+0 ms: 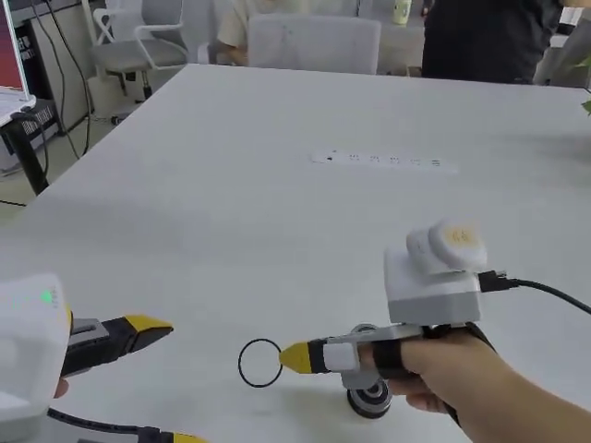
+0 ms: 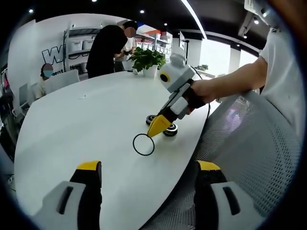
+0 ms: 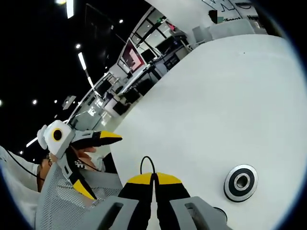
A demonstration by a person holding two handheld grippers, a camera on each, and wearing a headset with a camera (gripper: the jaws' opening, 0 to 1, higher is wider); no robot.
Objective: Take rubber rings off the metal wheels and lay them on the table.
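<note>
Your right hand-held gripper (image 1: 284,356) is clenched on the thin black rubber ring (image 1: 240,362), a round open loop just left of its tips, while your left hand-held gripper (image 2: 148,166) stands released.

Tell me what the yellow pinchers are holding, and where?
The right gripper pinches the black rubber ring by its rim, jaws shut. The left gripper is open, holding nothing.

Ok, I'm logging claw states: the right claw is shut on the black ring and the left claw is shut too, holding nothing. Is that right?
Not quite: the left claw is open, jaws wide apart, as the left gripper view shows. The rest holds: the right claw is shut on the black ring, and the left claw holds nothing.
</note>
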